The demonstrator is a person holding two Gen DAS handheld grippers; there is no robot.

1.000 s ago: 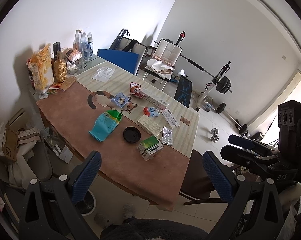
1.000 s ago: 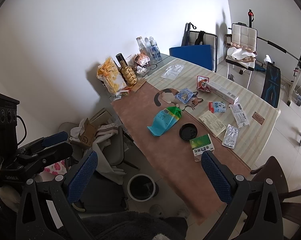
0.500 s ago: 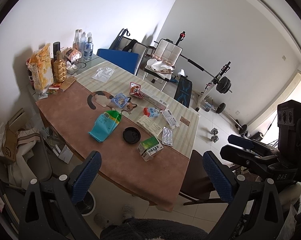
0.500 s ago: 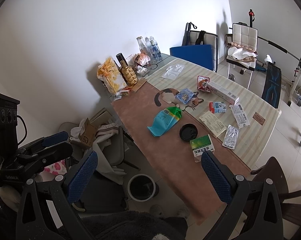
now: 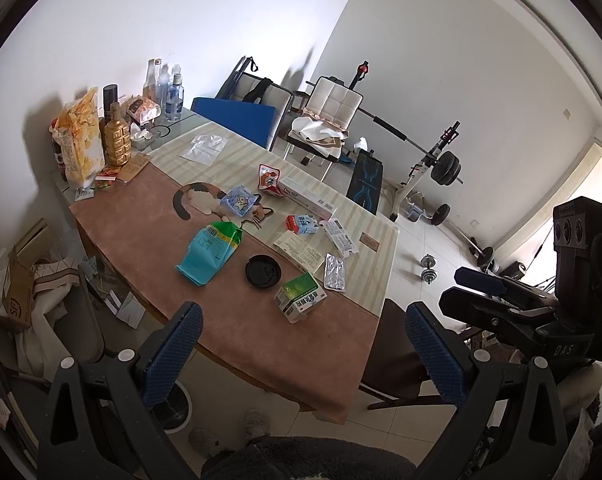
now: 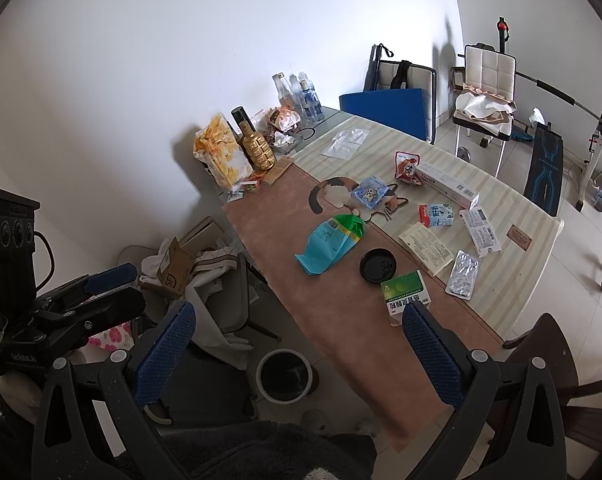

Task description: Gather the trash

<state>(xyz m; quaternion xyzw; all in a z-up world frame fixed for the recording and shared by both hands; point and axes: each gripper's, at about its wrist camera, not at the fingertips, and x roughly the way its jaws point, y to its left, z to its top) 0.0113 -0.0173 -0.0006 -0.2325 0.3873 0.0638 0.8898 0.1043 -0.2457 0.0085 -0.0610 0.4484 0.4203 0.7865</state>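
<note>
Both grippers held high above the surface [image 5: 261, 344], well short of any trash. Left gripper [image 5: 301, 344]: fingers wide apart, empty. Right gripper [image 6: 297, 344]: fingers likewise spread, nothing between them.

Trash lies scattered over the middle and far right of the surface, on the brown cloth and the striped cloth beyond it:
- Green-and-white cardboard medicine box [image 5: 300, 297], nearest the grippers. Likely light and stiff if empty; pinch across its short faces. May crush under hard squeeze.
- Round black plastic cup lid [image 5: 262, 271], just left of the box. Flat, thin, probably slippery; little edge to catch. Best taken at the rim, one finger sliding beneath.
- Teal-and-green flat plastic pouch [image 5: 209, 251], left of the lid. Soft, limp, light; pinch a raised fold or corner.
- Silver foil blister sheet [image 5: 335, 272], right of the box. Thin, bends easily; grip an edge.
- White printed paper leaflet [image 5: 303, 250] and long white toothpaste carton [image 5: 307, 198], farther off. Leaflet lies flat, hard to lift; carton is stiff, take across its narrow width.

White round waste bin [image 6: 285, 374] stands on the floor at the near left of the surface, open-topped.

Judgement: start with the medicine box, the easiest hold.
</note>
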